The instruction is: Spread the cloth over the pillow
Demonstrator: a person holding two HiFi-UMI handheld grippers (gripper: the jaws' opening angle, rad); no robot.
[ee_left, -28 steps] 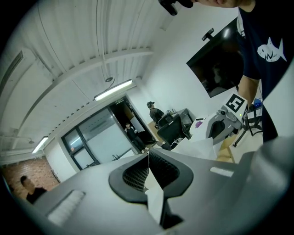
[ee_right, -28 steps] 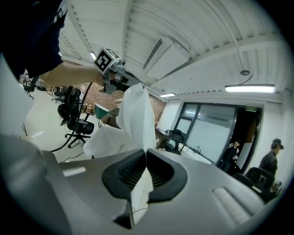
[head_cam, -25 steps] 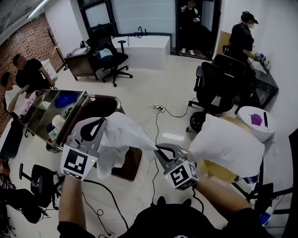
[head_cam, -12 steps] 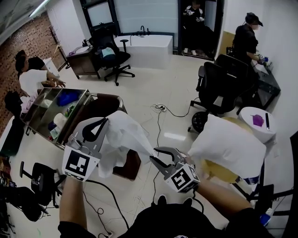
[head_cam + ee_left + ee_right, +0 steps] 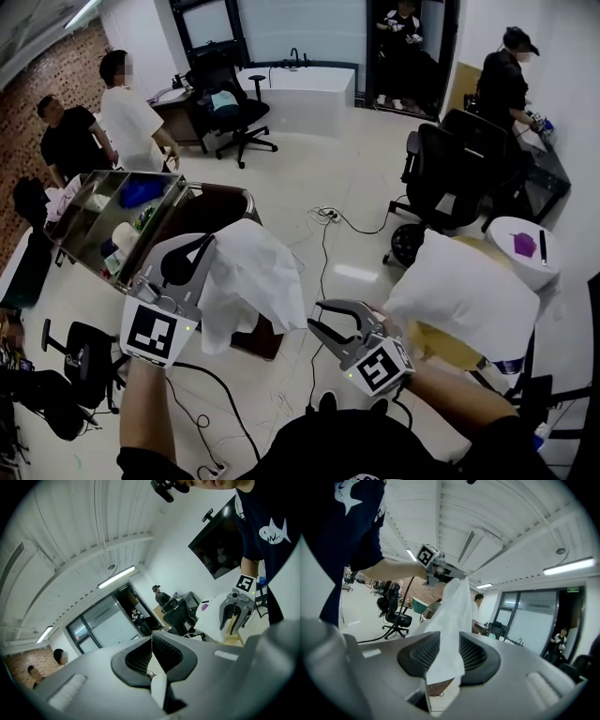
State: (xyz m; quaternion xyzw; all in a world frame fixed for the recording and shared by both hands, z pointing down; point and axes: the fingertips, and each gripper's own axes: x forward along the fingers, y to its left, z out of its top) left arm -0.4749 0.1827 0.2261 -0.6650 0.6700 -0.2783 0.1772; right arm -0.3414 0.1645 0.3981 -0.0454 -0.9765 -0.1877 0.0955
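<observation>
left tongs [image 5: 202,246] pinching cloth [image 5: 248,281] | right tongs [image 5: 317,316] just spread, released it | cloth hangs slack

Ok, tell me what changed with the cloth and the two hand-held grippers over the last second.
The right hand-held gripper has just been opening its jaws, letting go of the cloth, whose loose end no pad presses now. The cloth swung back left and hangs from the left hand-held gripper alone. Unchanged: the left one stays shut on it, and the pillow lies uncovered.
</observation>
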